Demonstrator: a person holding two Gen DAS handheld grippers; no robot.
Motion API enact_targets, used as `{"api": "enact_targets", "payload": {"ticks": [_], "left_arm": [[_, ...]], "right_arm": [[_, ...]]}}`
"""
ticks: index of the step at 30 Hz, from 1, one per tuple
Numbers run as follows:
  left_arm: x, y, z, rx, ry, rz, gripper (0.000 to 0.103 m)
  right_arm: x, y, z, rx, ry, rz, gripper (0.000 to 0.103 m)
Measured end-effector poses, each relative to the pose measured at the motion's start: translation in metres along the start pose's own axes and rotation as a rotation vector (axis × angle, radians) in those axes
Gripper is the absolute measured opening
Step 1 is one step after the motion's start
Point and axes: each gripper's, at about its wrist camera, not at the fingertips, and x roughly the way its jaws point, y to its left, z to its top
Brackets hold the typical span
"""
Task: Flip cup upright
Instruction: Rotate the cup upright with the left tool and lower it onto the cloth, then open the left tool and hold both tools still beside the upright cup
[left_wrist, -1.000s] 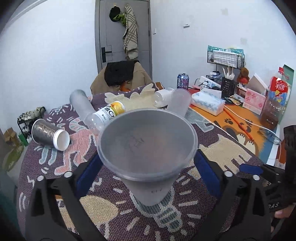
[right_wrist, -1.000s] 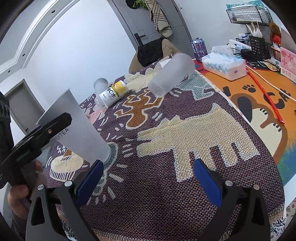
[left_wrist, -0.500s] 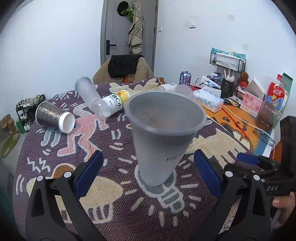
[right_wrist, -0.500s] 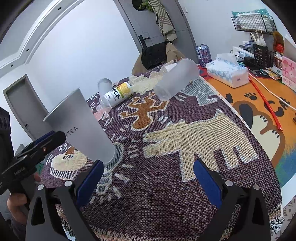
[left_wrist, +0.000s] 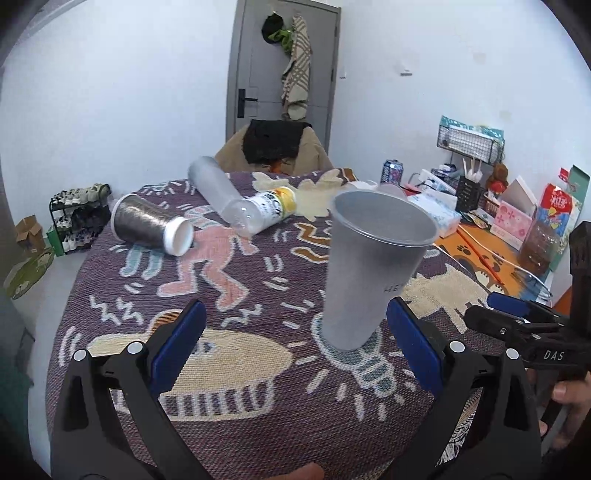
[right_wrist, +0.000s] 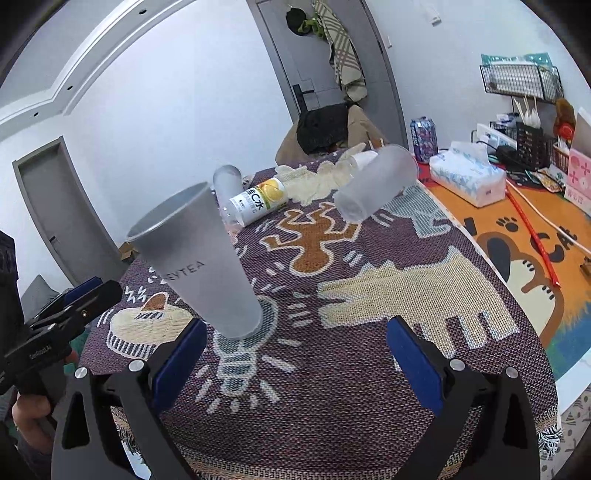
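Nearest the left wrist camera, the left gripper (left_wrist: 295, 347) is spread wide with nothing between its blue pads, and the grey cup (left_wrist: 373, 269) stands upright, mouth up, on the patterned cloth of the bench (left_wrist: 258, 406) at about 1 o'clock, just ahead of the right-hand pad. The right gripper (right_wrist: 295, 354) is likewise spread and holds nothing, the cup (right_wrist: 203, 266) at its 11 o'clock just beyond the left-hand pad. Farther back lie a silver cup (left_wrist: 151, 225) at 10 o'clock, a labelled bottle (left_wrist: 262, 214) and a frosted tumbler (left_wrist: 214, 184) on their sides, with another frosted tumbler (right_wrist: 376, 184) tipped over at the right view's 1 o'clock.
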Motion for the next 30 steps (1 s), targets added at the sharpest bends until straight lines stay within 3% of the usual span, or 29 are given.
{"api": "enact_targets", "payload": {"ticks": [15, 30], "left_arm": [[-0.040, 0.023, -0.004, -0.025, -0.068, 0.057, 0.097], [-0.055, 0.027, -0.004, -0.030, -0.095, 0.080, 0.097]], "right_arm": [[-0.016, 0.033, 0.003, -0.060, -0.033, 0.029, 0.095], [-0.025, 0.049, 0.007, -0.093, -0.047, 0.050, 0.095]]}}
